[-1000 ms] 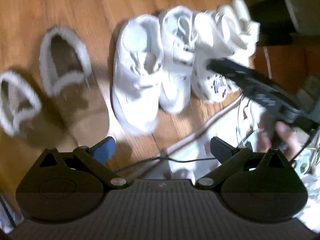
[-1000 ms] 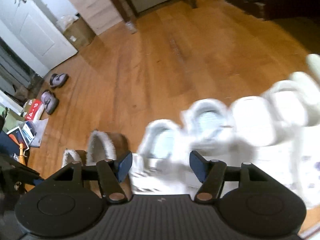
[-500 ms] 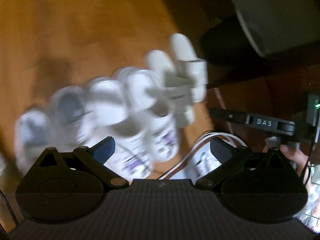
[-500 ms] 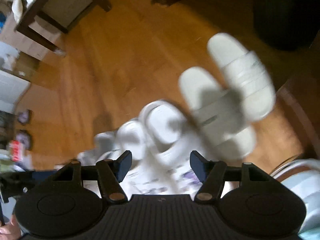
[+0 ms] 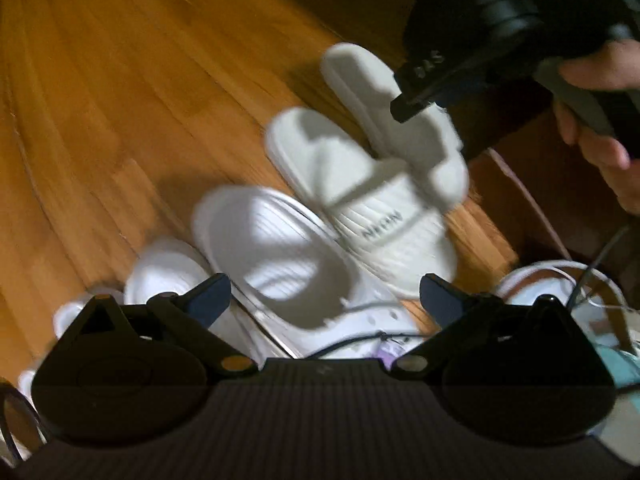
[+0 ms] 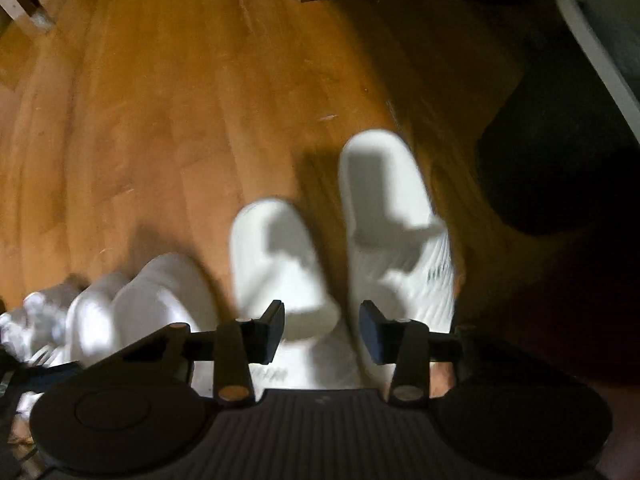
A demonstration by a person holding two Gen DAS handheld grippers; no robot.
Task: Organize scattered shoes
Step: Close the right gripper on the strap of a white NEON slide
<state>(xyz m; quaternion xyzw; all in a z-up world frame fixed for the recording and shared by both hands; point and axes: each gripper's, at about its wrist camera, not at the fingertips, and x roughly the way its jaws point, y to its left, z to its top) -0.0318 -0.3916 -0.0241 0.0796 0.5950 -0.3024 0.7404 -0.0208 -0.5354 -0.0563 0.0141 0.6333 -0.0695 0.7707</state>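
Both grippers have swept along the row of shoes since the earlier frames, leaving the fur-lined slippers and white sneakers behind and arriving over a pair of pale slide sandals at the row's right end.

Seen from the left wrist, the near slide (image 5: 372,204) lies on the wood floor (image 5: 120,100) with a ribbed strap bearing dark lettering, too blurred to read. Its partner, the far slide (image 5: 360,76), lies just beside it, farther from the camera. To their left sits a white clog (image 5: 280,264) with vent holes near its toe, and beyond it more white shoes (image 5: 164,268) blur together toward the left edge.

The left gripper (image 5: 325,294) hangs above the clog with its fingers spread wide, holding nothing and touching nothing. The right gripper (image 5: 404,110), gripped by a hand (image 5: 600,120), reaches in from the upper right, its dark tip over the far slide; contact cannot be told from this view.

From the right wrist, the two slides lie side by side, toes pointing toward the camera. The right gripper's jaws have just been closing and now stand partly open, the blue fingertips (image 6: 274,330) poised above the toe ends of the slides with nothing clamped between them.
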